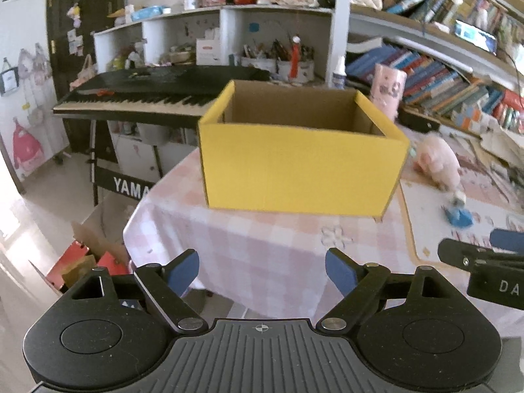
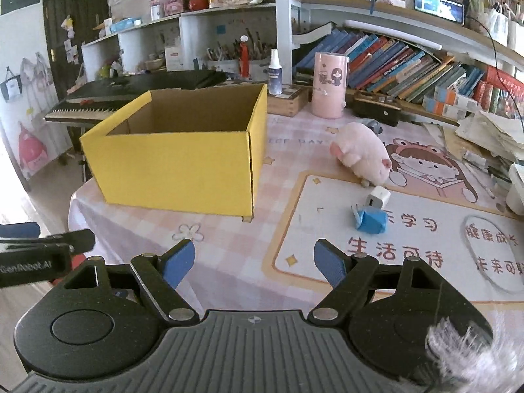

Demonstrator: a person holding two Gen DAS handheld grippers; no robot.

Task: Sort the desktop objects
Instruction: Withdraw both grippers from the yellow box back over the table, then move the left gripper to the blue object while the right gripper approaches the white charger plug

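The open yellow cardboard box [image 2: 177, 160] stands near the surface's left edge, mouth up, apparently to take the loose items. The pink plush pig [image 2: 360, 155], white charger cube [image 2: 378, 198] and blue folded-paper piece [image 2: 371, 219] lie clustered right of it. The left claw [image 1: 262, 270] and the right claw [image 2: 253, 262] both gape wide, empty, aimed down at the surface.

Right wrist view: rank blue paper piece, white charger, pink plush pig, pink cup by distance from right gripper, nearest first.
From the right gripper, open and empty:
1. blue paper piece, ahead-right on the mat
2. white charger, just behind it
3. pink plush pig, farther back
4. pink cup, by the books
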